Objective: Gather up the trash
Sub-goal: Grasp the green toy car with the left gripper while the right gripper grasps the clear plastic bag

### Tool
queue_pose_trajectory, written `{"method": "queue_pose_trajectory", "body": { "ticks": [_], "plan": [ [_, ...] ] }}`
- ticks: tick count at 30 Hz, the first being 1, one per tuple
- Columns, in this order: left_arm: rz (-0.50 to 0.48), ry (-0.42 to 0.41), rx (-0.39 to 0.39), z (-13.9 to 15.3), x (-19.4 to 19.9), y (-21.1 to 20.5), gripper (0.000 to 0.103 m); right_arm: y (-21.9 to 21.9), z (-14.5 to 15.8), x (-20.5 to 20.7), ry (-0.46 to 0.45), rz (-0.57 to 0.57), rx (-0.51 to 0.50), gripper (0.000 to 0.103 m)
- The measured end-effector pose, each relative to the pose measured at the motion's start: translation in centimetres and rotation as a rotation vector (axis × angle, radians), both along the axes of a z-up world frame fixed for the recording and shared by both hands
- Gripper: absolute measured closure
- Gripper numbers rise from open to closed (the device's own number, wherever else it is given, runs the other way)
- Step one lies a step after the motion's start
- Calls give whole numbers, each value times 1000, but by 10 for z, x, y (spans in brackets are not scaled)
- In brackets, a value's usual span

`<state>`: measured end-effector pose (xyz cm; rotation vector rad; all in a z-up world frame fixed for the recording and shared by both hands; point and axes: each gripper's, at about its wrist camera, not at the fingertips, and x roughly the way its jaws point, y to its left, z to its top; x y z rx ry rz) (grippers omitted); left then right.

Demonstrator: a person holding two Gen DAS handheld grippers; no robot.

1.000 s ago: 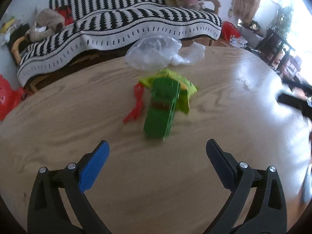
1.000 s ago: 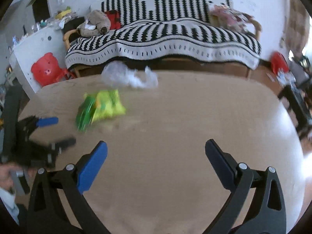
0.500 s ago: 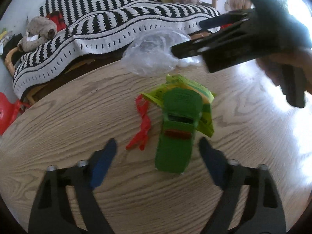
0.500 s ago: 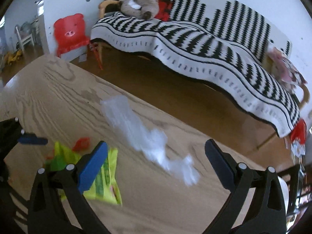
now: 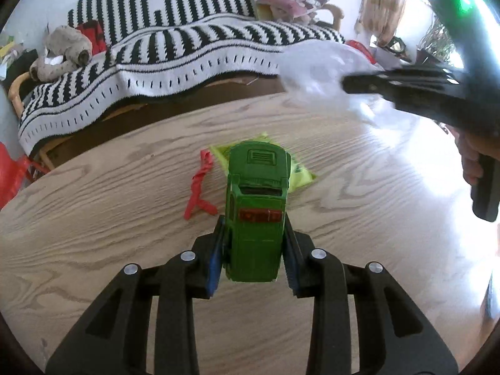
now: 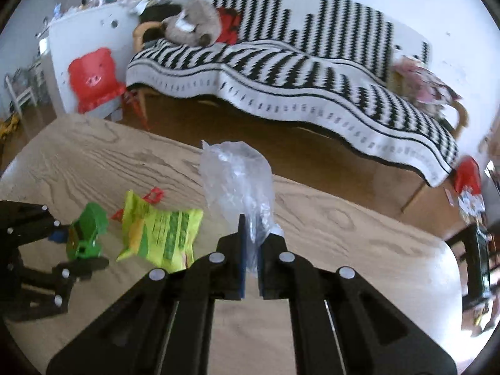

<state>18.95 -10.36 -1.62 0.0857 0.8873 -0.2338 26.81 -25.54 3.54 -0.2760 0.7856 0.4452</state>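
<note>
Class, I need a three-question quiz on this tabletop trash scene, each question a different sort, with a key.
1. True or false: the right tongs are shut on the clear plastic bag.
2. What do the left tongs grip? A) red scrap B) green toy truck C) yellow-green wrapper
3. Fill in: the red scrap lies on the ____.

Key: 1 true. 2 B, the green toy truck. 3 table.

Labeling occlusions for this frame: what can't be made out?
- Left wrist view: clear plastic bag is motion-blurred; right gripper covers part of it.
- Left wrist view: yellow-green snack wrapper mostly hidden behind green toy car.
- Right wrist view: left gripper cut off by the edge.
</note>
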Motion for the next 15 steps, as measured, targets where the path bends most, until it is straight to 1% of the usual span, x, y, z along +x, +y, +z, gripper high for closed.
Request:
{"method": "queue_pose_trajectory", "body": {
  "ticks": [4, 8, 9, 12, 15],
  "plan": [
    [-20, -29, -24, 18, -29, -18, 71, -27, 24, -48, -11, -27, -4, 97],
    [-73, -31, -24, 32, -66, -46, 71, -55, 45, -96, -23, -66, 7, 97],
    [-85, -35, -25, 36, -75, -51, 71, -66, 50, -114, -23, -83, 16, 97],
    [-141, -53, -26, 52, -107, -73, 71, -93, 60, -161, -40, -119, 5, 97],
    [-204, -58, -46, 64, -137, -95, 71, -121, 69, -207, -47, -170, 25, 97]
  ]
}}
